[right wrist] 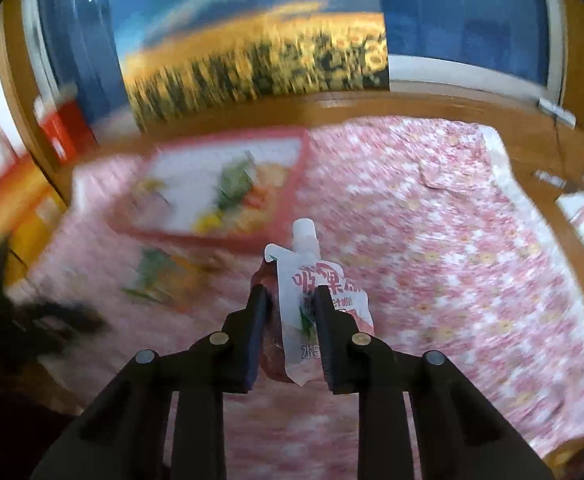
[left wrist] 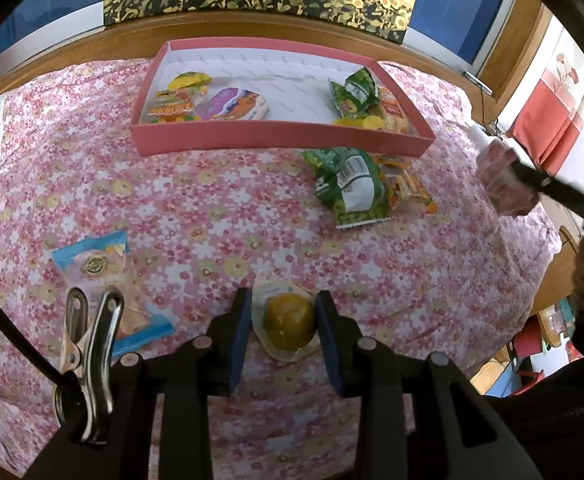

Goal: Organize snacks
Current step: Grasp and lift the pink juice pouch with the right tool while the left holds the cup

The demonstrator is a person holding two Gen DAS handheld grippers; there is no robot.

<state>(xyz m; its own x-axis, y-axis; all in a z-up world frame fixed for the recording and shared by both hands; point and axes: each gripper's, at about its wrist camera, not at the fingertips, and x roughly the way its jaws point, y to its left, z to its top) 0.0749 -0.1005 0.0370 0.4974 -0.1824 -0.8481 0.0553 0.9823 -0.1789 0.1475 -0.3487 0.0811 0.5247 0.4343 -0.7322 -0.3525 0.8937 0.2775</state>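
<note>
The right gripper (right wrist: pixel 288 292) has its jaws closed on a spouted jelly pouch (right wrist: pixel 315 280), pinched across the flat body so the white cap points away from the hand; held that way, I judge, it can go spout-first toward the box without folding. The rest of that view is smeared with blur. From the left wrist view the same pouch shows as a pinkish blur at the far right, above the cloth.

The left gripper (left wrist: pixel 280 322) stands narrow, its blue pads (left wrist: pixel 240 320) on either side of a small jelly cup (left wrist: pixel 288 320) with yellow filling. The cup's film rim spreads wider than the gap, and the pads look to be against its sides; I would call it gripped, though whether it has left the cloth I cannot tell.

Further out on the flowered tablecloth (left wrist: pixel 212 208) a blue-edged clear packet (left wrist: pixel 100 272) lies to the left of that gripper, partly behind a metal clip (left wrist: pixel 88 344) on the rig. A green bag (left wrist: pixel 351 184) lies on top of an orange packet (left wrist: pixel 411 188), just in front of the box and apart from it.

The pink box (left wrist: pixel 276 138), white inside, sits at the far edge. It holds a cluster of colourful packets (left wrist: pixel 180 100) with a purple-and-white packet (left wrist: pixel 236 106) at the left end, and green packets (left wrist: pixel 355 92) over orange and yellow ones at the right; the middle is bare. Sorting looks about half done.
</note>
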